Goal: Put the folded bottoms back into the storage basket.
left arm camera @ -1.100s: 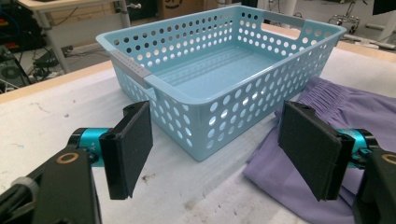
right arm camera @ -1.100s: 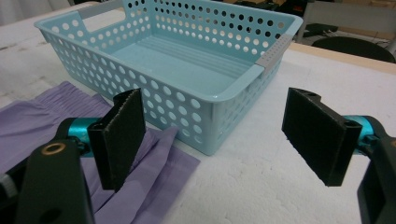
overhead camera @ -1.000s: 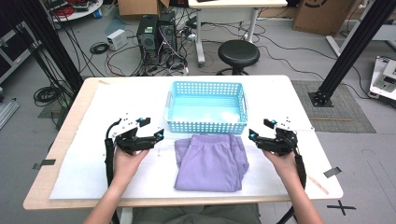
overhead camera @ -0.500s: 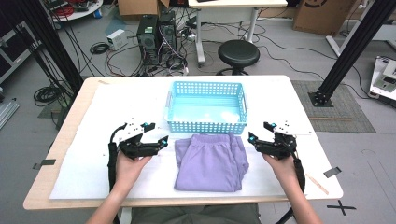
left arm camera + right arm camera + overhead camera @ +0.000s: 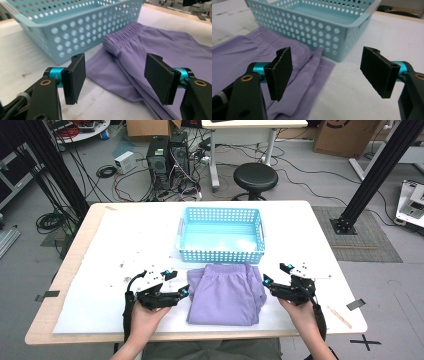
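From the high view, folded lilac fabric shorts lie on the white table, just in front of a perforated light-blue plastic basket, between the left gripper and right gripper. The left gripper view shows its jaws spread over the shorts' edge, grasping nothing. The right gripper view shows jaws likewise released beside the shorts.

Table, white sheet over top; on it blue basket, purple garment, possibly shorts.

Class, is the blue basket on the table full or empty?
Empty: the blue basket shows only its bare floor in the high view, and the purple shorts lie outside, on the table before it.
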`<state>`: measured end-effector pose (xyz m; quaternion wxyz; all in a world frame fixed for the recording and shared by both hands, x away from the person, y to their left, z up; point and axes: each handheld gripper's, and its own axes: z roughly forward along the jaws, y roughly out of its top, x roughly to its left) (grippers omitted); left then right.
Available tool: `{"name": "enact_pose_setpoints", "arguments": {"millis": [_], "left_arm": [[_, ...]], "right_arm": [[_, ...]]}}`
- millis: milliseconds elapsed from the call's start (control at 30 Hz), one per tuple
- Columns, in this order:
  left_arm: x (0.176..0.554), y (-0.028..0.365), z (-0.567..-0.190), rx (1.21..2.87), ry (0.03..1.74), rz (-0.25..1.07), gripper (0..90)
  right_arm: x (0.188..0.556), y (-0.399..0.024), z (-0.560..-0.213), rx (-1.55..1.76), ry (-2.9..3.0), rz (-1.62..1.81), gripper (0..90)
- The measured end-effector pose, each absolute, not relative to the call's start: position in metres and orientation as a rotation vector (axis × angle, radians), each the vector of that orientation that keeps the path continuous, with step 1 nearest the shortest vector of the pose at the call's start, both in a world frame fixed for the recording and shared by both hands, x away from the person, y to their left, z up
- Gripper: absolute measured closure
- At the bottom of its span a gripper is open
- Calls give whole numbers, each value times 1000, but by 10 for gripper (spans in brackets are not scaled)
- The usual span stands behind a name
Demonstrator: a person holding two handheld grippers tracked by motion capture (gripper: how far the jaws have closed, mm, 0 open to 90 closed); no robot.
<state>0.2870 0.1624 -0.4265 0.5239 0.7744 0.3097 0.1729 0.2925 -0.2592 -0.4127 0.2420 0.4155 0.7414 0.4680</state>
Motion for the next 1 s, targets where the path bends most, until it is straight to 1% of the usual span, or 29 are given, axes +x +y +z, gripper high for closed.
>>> {"name": "enact_pose_setpoints", "arguments": {"millis": [233,333,400,433,500,667,900,1000], "left_arm": [[288,153,-437,1892,832,249,315],[285,149,-440,1920,857,229,314],[285,148,-443,1922,890,165,308],[286,148,-445,1914,913,113,307],[286,148,-448,1918,941,72,307],[290,145,-451,1927,1013,44,307],[294,138,-451,1924,1039,42,307],[296,132,-451,1928,1042,53,307]], "right_arm": [[281,-245,-422,1089,2104,1212,254],[279,-244,-425,1071,2120,1178,254],[278,-245,-426,1080,2119,1175,254],[277,-246,-426,1086,2117,1181,254],[276,-247,-426,1096,2108,1201,254],[274,-242,-427,1162,2111,1220,254],[274,-229,-433,1270,2172,1199,248],[274,-219,-437,1296,2187,1136,245]]}}
